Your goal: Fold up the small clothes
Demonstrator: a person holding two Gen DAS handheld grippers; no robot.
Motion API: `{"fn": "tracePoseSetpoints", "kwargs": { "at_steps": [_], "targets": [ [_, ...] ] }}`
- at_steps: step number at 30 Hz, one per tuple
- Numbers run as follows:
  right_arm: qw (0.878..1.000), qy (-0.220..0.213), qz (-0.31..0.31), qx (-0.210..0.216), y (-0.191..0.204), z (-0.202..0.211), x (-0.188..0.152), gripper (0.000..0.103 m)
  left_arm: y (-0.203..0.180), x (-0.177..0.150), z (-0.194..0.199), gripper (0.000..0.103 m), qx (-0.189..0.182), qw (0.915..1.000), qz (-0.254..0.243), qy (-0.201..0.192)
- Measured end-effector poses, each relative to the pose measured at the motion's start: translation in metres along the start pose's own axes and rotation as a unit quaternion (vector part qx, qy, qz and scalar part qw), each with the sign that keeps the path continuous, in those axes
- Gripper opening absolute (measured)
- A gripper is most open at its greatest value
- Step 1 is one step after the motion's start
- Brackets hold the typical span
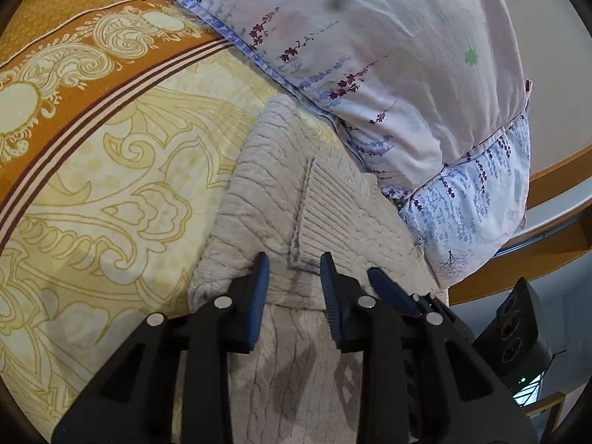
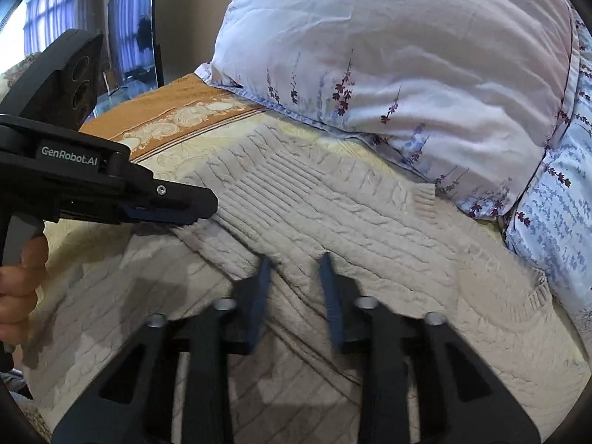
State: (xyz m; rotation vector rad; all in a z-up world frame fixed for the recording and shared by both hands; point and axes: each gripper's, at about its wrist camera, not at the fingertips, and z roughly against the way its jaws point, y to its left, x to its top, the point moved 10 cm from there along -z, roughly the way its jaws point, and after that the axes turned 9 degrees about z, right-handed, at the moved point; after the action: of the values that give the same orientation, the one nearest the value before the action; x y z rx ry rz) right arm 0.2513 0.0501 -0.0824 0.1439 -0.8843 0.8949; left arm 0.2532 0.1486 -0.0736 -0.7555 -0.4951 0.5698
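A beige cable-knit sweater [image 1: 281, 199] lies on the yellow patterned bedspread [image 1: 111, 170], partly folded over itself. My left gripper [image 1: 294, 264] is open, its blue fingers resting on the sweater's folded edge, with knit between them. The right gripper's blue finger [image 1: 392, 290] shows just to its right. In the right wrist view my right gripper [image 2: 296, 262] is open over the sweater [image 2: 351, 214], its fingertips pressing into the knit. The left gripper [image 2: 162, 218] comes in from the left, low on the sweater's left part; its jaw gap is hidden there.
A large floral duvet [image 1: 388, 55] is piled right behind the sweater [image 2: 407, 55]. The bedspread's orange border [image 1: 74, 59] runs at the far left. A wooden bed frame [image 1: 555, 170] and floor lie to the right. A TV screen [image 2: 133, 26] stands beyond the bed.
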Motion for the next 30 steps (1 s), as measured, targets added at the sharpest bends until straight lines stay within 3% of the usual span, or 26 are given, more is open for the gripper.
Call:
{"fn": "tracePoseSetpoints", "kwargs": {
  "at_steps": [1, 2, 6, 8, 11, 13, 16, 18, 21, 22, 27, 30],
  "targets": [
    [1.0, -0.003, -0.004, -0.005, -0.001, 0.003, 0.001, 0.007, 0.0, 0.0, 0.0, 0.029, -0.001, 1.0, 0.001, 0.0],
    [1.0, -0.006, -0.011, -0.005, -0.003, 0.004, 0.002, 0.005, -0.002, 0.0, -0.001, 0.029, -0.002, 1.0, 0.001, 0.001],
    [0.995, -0.041, -0.092, -0.004, -0.032, 0.025, 0.003, 0.005, -0.001, -0.001, 0.0, 0.029, -0.002, 1.0, 0.0, -0.001],
    [0.986, -0.071, -0.151, -0.01, -0.055, 0.047, -0.003, 0.004, -0.001, 0.0, 0.0, 0.029, -0.002, 1.0, 0.001, 0.0],
    [0.958, -0.122, -0.258, -0.037, -0.098, 0.093, -0.031, 0.005, -0.001, 0.0, 0.001, 0.029, -0.004, 1.0, 0.001, 0.001],
    [0.928, -0.137, -0.34, -0.066, -0.126, 0.124, -0.076, 0.005, -0.001, -0.001, 0.002, 0.029, -0.004, 1.0, 0.0, 0.002],
    [0.897, -0.085, -0.425, -0.086, -0.145, 0.134, -0.148, 0.005, -0.001, -0.001, 0.002, 0.029, -0.005, 1.0, -0.002, 0.004],
    [0.878, -0.068, -0.467, -0.08, -0.154, 0.138, -0.178, 0.008, -0.002, -0.001, 0.002, 0.029, -0.006, 1.0, -0.001, 0.006],
    [0.848, -0.087, -0.521, -0.055, -0.172, 0.153, -0.199, 0.034, -0.001, 0.0, 0.002, 0.029, -0.008, 0.9999, 0.002, 0.007],
    [0.843, -0.094, -0.528, -0.051, -0.177, 0.155, -0.2, 0.042, -0.001, 0.0, 0.002, 0.029, -0.008, 0.9999, 0.002, 0.008],
    [0.822, -0.079, -0.564, 0.001, -0.191, 0.134, -0.197, 0.041, -0.001, 0.0, 0.001, 0.029, -0.007, 0.9999, 0.003, 0.009],
    [0.824, -0.065, -0.562, 0.001, -0.193, 0.123, -0.199, 0.041, -0.001, 0.0, 0.001, 0.029, -0.007, 0.9999, 0.004, 0.009]
  ]
}}
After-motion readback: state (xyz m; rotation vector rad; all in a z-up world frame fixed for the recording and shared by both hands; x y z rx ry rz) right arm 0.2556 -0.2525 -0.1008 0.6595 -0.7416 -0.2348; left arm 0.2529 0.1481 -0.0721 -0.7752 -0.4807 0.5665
